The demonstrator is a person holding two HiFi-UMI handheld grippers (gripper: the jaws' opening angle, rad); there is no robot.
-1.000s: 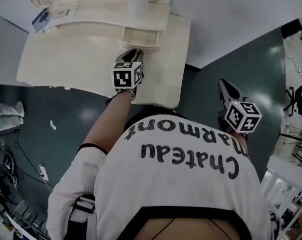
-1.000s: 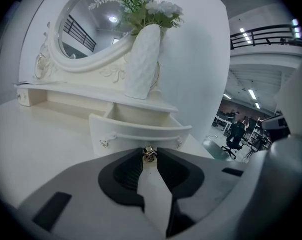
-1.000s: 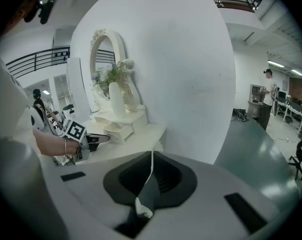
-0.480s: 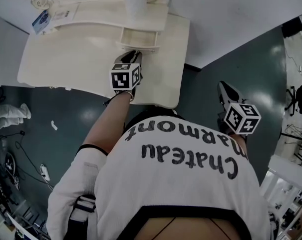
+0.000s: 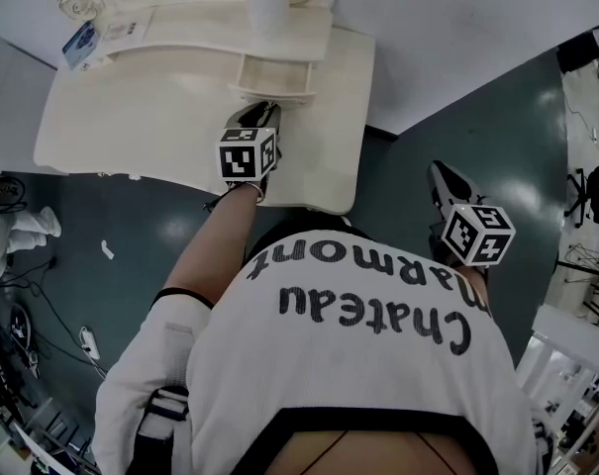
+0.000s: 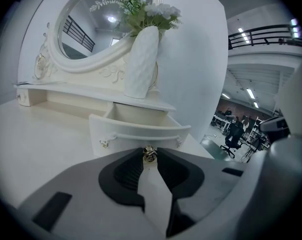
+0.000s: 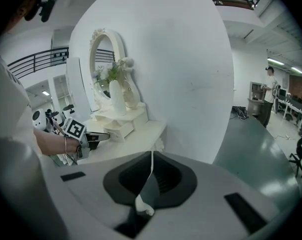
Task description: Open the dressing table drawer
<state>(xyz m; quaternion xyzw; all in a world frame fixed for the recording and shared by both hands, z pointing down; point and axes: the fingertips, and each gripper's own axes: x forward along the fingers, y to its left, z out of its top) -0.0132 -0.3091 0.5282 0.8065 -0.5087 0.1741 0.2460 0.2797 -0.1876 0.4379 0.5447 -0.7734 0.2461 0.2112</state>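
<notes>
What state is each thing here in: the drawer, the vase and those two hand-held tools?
Drawer: open, pulled partly out.
Knob: clamped between fingers.
Left gripper: shut on the knob.
Right gripper: fingers together, empty.
Vase: upright on the shelf, holding flowers.

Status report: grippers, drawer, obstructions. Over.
Left gripper shut on knob. Right gripper shut, empty, right of table. Drawer partly out. Vase on shelf above, not blocking.
</notes>
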